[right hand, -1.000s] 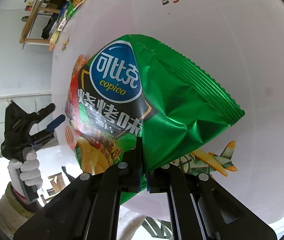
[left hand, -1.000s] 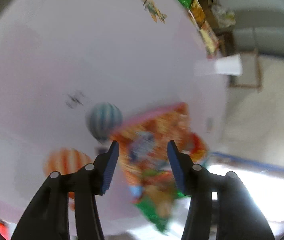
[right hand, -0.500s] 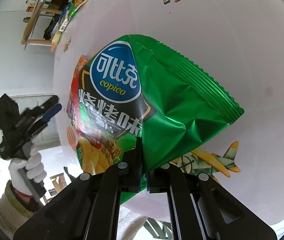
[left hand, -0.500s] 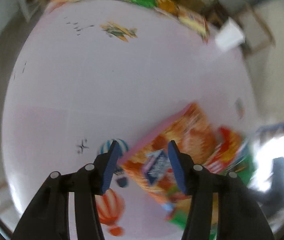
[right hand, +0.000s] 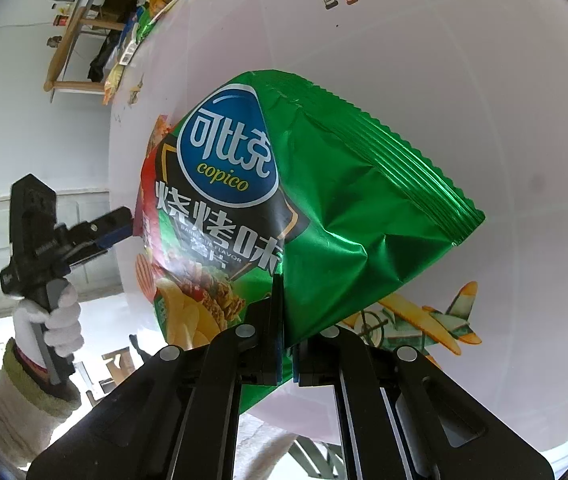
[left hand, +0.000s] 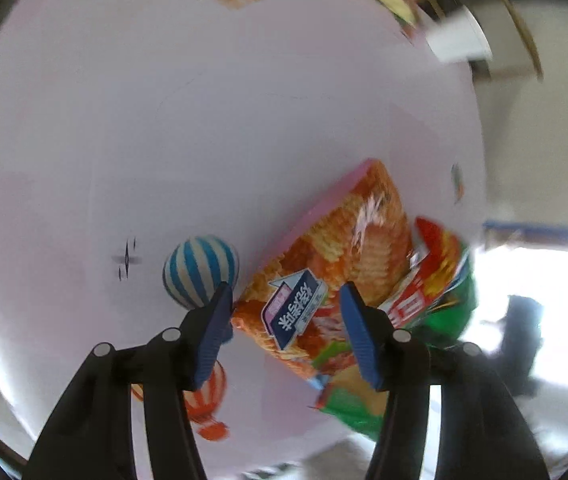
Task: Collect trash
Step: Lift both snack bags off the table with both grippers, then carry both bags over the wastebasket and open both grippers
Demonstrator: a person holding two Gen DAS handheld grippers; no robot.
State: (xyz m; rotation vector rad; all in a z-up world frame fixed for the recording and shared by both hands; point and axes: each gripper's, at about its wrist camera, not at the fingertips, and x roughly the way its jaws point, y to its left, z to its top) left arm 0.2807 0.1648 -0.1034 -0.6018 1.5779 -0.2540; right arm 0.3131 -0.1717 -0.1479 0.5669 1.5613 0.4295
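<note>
My right gripper (right hand: 285, 320) is shut on the lower edge of a green Copico chip bag (right hand: 323, 208), which it holds tilted above the pale pink table (right hand: 463, 100). An orange snack bag (left hand: 335, 248) lies flat near the table edge, partly under a red packet (left hand: 435, 256) and the green bag (left hand: 457, 308). My left gripper (left hand: 284, 292) hovers over the orange bag's near end. Its jaws are opening, the bag shows between the blue pads, and they do not press on it. The right wrist view shows the left gripper (right hand: 112, 228) in a white-gloved hand (right hand: 60, 320).
Several more snack packets (right hand: 156, 12) lie along the far table edge, beside a wooden frame (right hand: 64, 52). A white object (left hand: 459, 40) sits past the far corner. Printed balloons (left hand: 200, 272) and a plane (right hand: 415, 316) decorate the cloth. Floor lies beyond the near edge.
My left gripper has rolled and shifted over the orange bag, and its jaws stand slightly wider. The right gripper and green bag have stayed still.
</note>
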